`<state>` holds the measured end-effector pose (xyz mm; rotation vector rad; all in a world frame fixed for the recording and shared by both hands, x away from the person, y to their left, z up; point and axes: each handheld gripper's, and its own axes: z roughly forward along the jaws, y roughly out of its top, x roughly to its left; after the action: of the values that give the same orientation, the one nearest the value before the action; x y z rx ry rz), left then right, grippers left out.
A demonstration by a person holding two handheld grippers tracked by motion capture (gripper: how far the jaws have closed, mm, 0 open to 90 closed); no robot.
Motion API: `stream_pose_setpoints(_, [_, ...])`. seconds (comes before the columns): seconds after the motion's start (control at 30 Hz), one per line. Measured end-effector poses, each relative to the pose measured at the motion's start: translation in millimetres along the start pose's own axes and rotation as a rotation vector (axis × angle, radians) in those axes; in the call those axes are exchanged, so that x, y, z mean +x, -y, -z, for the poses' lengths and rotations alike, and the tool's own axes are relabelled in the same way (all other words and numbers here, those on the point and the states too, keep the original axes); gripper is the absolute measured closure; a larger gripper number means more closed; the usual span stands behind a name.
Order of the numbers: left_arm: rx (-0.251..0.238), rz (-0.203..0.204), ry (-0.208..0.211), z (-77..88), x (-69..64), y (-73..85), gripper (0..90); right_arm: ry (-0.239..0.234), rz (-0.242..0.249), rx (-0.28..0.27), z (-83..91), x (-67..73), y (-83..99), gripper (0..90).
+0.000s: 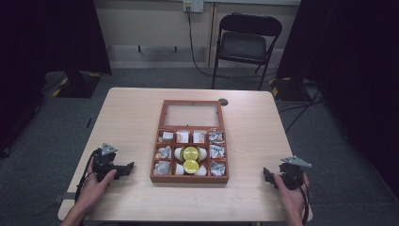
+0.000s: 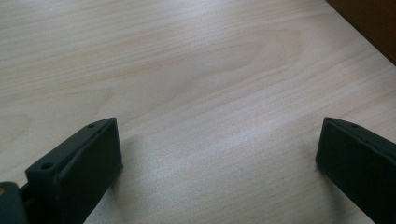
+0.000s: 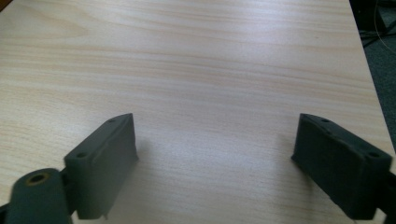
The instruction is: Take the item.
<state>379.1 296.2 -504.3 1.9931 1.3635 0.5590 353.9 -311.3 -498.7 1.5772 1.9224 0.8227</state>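
Both our grippers rest low on the counter (image 1: 131, 101), jaws spread wide with only bare wood grain between them, gripping nothing. Our left gripper (image 1: 126, 168) and right gripper (image 1: 267, 176) point inward at the wooden box (image 1: 189, 178), which sits between the two pairs of jaws, well apart from each. Its glass-paned lid (image 1: 192, 115) lies open on the far side. We count nine compartments: two yellow-lidded white cups (image 1: 191, 153) in the middle, three packets in the far row, and silvery wrapped pieces (image 1: 163, 152) down both side columns.
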Motion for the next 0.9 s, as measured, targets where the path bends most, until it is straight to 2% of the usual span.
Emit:
stream_pose_setpoints(0.3, [0.0, 0.0, 0.0, 0.0, 0.0, 0.0, 0.0, -0.024, 0.015, -0.007, 2.8, 4.0, -2.5, 14.7])
stream_pose_setpoints(0.5, [0.0, 0.0, 0.0, 0.0, 0.0, 0.0, 0.0, -0.059, 0.028, -0.005, 4.5, 9.0, -4.6, 17.0])
stream_pose_setpoints(0.53, [0.0, 0.0, 0.0, 0.0, 0.0, 0.0, 0.0, -0.085, 0.025, 0.004, 5.4, 9.7, -5.5, 19.7])
stream_pose_setpoints(0.67, [0.0, 0.0, 0.0, 0.0, 0.0, 0.0, 0.0, -0.131, 0.014, 0.007, 7.1, 11.2, -7.3, 22.2])
stream_pose_setpoints(0.8, [0.0, 0.0, 0.0, 0.0, 0.0, 0.0, 0.0, -0.153, 0.011, 0.001, 9.1, 14.2, -11.1, 24.6])
stream_pose_setpoints(0.9, [0.0, 0.0, 0.0, 0.0, 0.0, 0.0, 0.0, -0.15, 0.027, 0.005, 9.4, 17.6, -15.1, 26.2])
